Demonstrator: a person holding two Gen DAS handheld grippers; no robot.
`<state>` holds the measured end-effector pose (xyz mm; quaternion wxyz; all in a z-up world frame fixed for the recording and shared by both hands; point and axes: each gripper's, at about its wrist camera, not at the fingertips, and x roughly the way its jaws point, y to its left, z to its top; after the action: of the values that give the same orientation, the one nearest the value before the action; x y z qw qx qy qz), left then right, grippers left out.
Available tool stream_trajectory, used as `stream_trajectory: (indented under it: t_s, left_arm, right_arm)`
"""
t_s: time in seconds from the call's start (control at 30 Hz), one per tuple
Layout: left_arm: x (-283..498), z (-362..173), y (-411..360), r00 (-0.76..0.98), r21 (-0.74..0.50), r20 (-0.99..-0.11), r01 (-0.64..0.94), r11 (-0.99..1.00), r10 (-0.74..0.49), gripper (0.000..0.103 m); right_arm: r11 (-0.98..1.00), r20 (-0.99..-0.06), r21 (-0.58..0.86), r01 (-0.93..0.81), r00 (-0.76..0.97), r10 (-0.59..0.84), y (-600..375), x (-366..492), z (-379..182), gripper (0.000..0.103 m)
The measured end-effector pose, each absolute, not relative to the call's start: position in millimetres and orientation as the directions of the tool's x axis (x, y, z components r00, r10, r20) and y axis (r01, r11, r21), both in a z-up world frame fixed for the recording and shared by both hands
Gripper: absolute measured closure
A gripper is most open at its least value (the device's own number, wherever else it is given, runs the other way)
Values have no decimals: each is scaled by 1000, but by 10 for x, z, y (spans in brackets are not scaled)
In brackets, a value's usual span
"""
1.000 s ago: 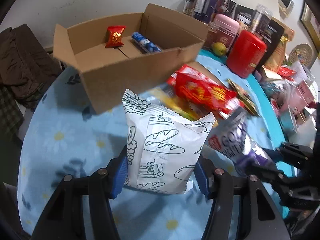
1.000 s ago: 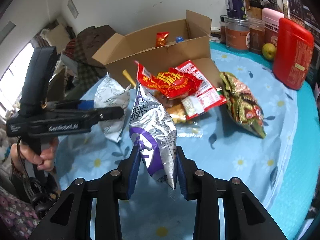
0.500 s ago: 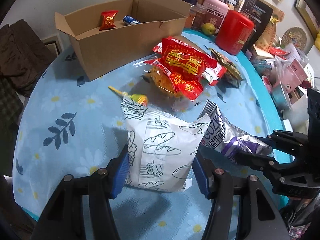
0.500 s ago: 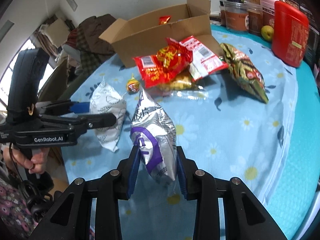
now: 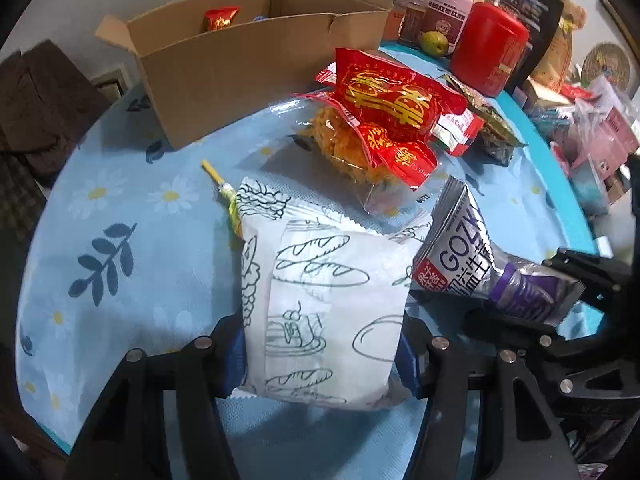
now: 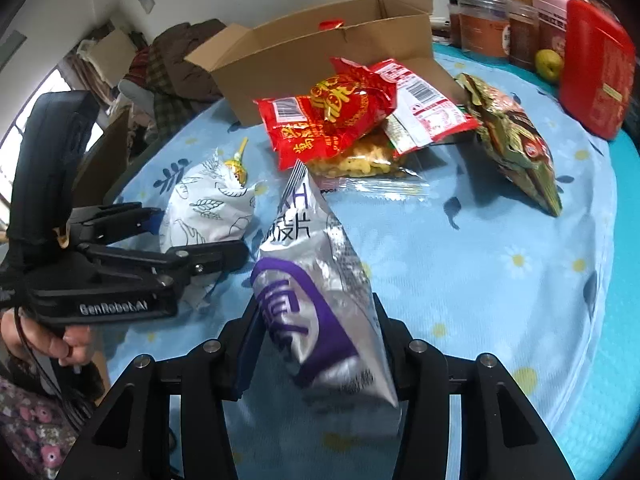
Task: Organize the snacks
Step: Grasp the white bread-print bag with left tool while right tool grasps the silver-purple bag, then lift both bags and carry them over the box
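Observation:
My left gripper (image 5: 322, 354) is shut on a white bread packet (image 5: 324, 308) with line drawings, low over the tablecloth; the packet also shows in the right wrist view (image 6: 208, 208). My right gripper (image 6: 316, 352) is shut on a silver and purple snack bag (image 6: 316, 280), which also shows in the left wrist view (image 5: 480, 264) just right of the white packet. An open cardboard box (image 5: 248, 64) stands at the back with a small red packet (image 5: 220, 18) inside. A pile of red snack bags (image 5: 388, 104) lies in front of the box.
A lollipop (image 5: 228, 200) lies by the white packet. A green and gold bag (image 6: 516, 136) lies to the right. A red canister (image 5: 488, 48), jars and a green fruit (image 5: 434, 42) stand at the back. Dark clothes (image 6: 176, 56) lie beyond the table's left edge.
Both grippers have pulled back from the box and come down toward the table's near edge, each still holding its bag. The box and the pile are now farther off.

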<state>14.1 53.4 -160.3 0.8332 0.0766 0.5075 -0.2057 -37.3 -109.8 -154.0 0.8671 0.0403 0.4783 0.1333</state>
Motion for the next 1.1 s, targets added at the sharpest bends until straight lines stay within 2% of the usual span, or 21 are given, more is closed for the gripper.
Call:
stream_trajectory:
  t_s: [0.1, 0.2, 0.3, 0.57, 1.1]
  left_arm:
    - [93, -1607, 517, 428, -46, -868, 434, 900, -251, 44]
    - [58, -1582, 509, 414, -61, -866, 470, 880, -280, 46]
    - [29, -1526, 548, 376, -137, -859, 483, 865, -346, 47]
    - [-29, -1304, 554, 394, -175, -831, 485, 857, -393, 47]
    - [56, -608, 520, 523, -157, -718, 521, 839, -459, 47]
  right_arm:
    - [962, -822, 190, -194, 505, 264, -1077, -354, -1532, 65]
    - [956, -817, 218, -197, 498, 289, -1093, -362, -1506, 68]
    - [932, -803, 278, -231, 477, 358, -1092, -380, -1442, 68]
    - [935, -801, 221, -277, 496, 336, -1005, -431, -1157, 68]
    - [931, -740, 100, -351, 599, 305, -998, -384, -453, 68]
